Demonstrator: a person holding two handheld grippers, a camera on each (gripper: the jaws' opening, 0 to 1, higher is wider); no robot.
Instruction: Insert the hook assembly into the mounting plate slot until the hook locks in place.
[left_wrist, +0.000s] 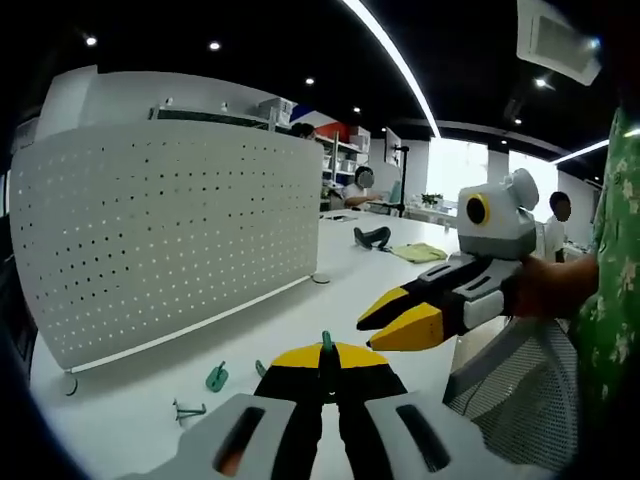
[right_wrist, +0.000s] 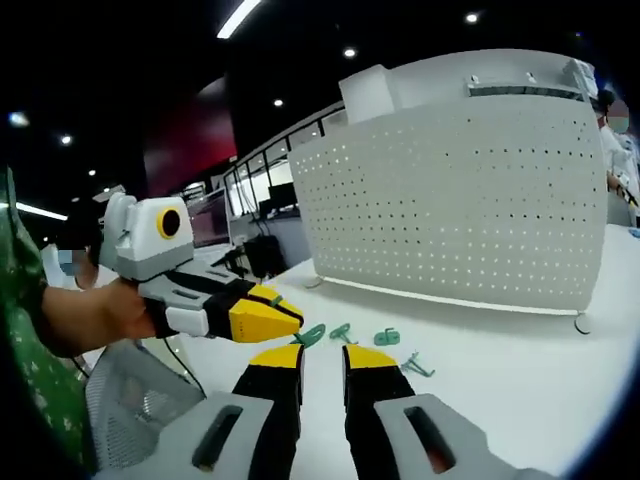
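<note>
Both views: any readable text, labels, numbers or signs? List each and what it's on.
None readable.
Pegboard: holes, no print.
Green hooks on the table: no markings visible.
Left gripper and right gripper: yellow-and-black fingers, no lettering visible.
Background shelves: too small and blurred to read.

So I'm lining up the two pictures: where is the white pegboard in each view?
Left gripper view: pegboard fills the left half, standing on the white table.
Right gripper view: pegboard at upper right, behind the green hooks.
Shared landmark: those green hooks lying on the table before it.
</note>
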